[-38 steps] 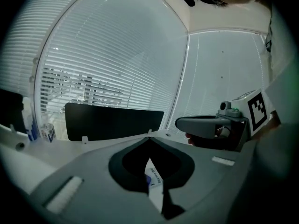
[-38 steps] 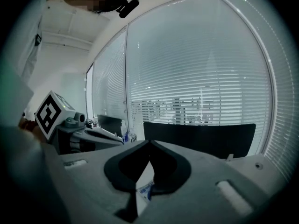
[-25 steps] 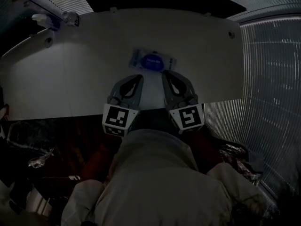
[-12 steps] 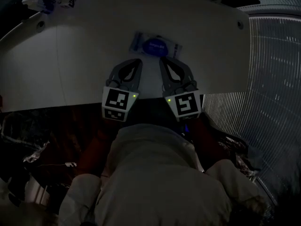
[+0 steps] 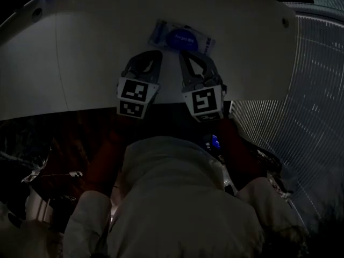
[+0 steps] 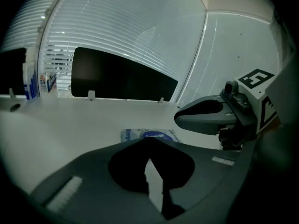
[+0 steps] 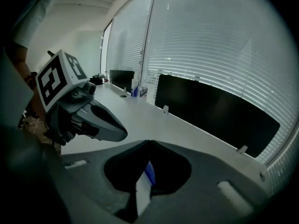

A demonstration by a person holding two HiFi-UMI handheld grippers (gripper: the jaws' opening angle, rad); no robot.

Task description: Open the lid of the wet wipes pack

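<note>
I read the wet wipes pack [image 5: 200, 42] lying flat on the white surface [image 5: 80, 63], with its blue lid [image 5: 180, 37] facing up. The 2 grippers sit side by side at the pack's near edge. Left gripper [image 5: 156, 53]: jaws clenched tip to tip, nothing between them. Right gripper [image 5: 186, 53]: jaws likewise clenched and empty, with the tip just beside the lid. I cannot tell whether either tip touches the pack.
</note>
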